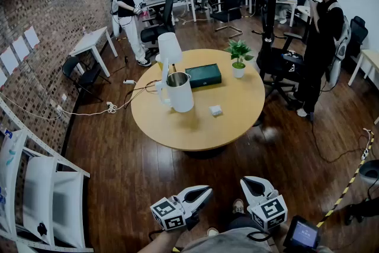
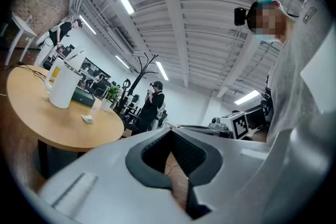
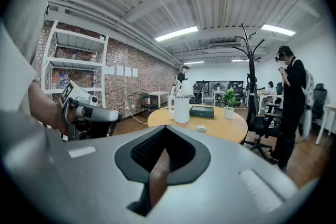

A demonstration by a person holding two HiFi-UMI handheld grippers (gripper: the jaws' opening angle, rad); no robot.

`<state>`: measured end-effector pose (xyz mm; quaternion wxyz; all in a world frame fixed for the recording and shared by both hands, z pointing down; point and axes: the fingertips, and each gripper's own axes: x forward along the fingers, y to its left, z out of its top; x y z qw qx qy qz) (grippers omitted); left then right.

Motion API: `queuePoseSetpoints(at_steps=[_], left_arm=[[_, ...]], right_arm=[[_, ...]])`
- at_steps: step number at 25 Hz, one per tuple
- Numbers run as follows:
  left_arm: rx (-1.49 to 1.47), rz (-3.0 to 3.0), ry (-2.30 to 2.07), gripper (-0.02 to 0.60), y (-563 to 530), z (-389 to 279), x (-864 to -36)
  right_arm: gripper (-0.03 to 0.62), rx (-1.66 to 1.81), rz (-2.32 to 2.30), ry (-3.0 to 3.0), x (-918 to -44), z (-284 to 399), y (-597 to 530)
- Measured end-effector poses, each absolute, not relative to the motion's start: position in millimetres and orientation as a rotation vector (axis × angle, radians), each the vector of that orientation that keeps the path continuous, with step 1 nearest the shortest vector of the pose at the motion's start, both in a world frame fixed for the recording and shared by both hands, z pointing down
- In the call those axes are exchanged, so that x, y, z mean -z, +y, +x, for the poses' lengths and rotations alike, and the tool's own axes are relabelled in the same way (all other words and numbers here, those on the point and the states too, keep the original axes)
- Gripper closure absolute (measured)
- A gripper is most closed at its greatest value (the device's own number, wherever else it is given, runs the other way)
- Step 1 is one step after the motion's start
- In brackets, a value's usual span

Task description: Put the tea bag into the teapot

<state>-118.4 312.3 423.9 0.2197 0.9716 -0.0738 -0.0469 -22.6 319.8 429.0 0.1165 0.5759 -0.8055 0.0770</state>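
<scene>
Standing well back from the round wooden surface [image 1: 195, 133], the person holds both tools low, close to the body and above the dark wood floor [image 1: 118, 175]. The left tool [image 1: 204, 191] has its jaws together with nothing between them. In its own view the right tool [image 3: 164, 128] likewise shows its jaws meeting at the tips and carries nothing. The white teapot [image 1: 177, 92] stands upright on the surface with its lid [image 1: 169, 47] raised. A small white packet, seemingly the tea bag [image 1: 215, 110] though too small to be sure, lies flat to the teapot's right, near it but apart. Behind them are a green box [image 1: 203, 75] and a potted plant [image 1: 238, 56].
</scene>
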Motion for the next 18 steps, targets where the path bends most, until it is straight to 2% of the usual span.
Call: queuePoseSetpoints(at_steps=[8,18], left_arm=[[0.132,2.685,-0.24,0.581,245,-97,-433],[0.122,2.683,-0.337,0.581,121,-31,-427]], right_arm=[[0.585,-0.228,1.674,-2.376,-439,0,254],[0.585,-0.237,1.606,-2.435,-434,70,128]])
